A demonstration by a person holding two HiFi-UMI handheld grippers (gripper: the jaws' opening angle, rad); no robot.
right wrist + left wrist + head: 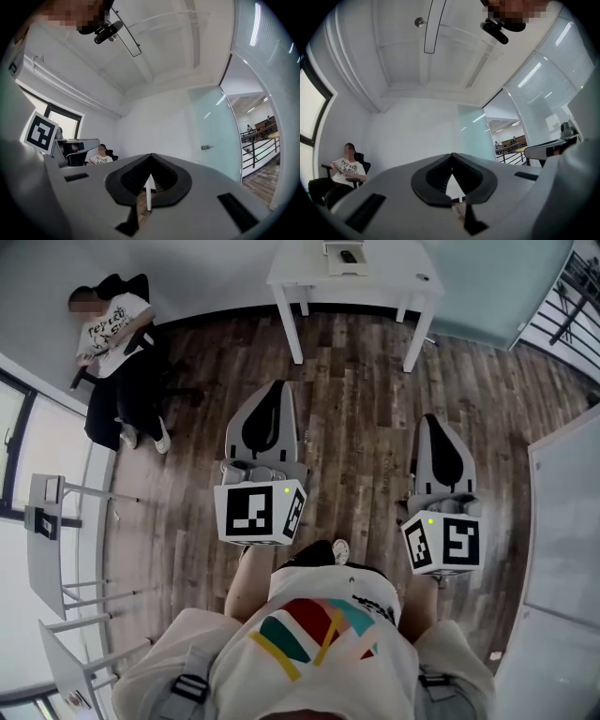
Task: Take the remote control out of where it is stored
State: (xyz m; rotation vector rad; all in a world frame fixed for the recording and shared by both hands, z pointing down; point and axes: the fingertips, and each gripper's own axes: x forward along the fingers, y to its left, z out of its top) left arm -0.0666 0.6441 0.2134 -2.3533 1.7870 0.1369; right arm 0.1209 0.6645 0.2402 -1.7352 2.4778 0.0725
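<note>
A white table (375, 282) stands at the far wall. On it lies a pale open box (330, 262) with a dark thing in it that looks like the remote control (349, 256). Both grippers are held at waist height over the wooden floor, well short of the table, and point toward it. My left gripper (279, 386) (451, 155) is shut with its tips together and nothing between them. My right gripper (429, 418) (151, 155) is shut and empty too. In both gripper views the jaws point up and out toward the wall and ceiling.
A person (112, 329) sits on a black chair at the back left. Small white tables (47, 521) line the left windows. A white panel (562, 521) stands at the right and a black railing (572, 296) at the back right. A small object (424, 278) lies on the table's right end.
</note>
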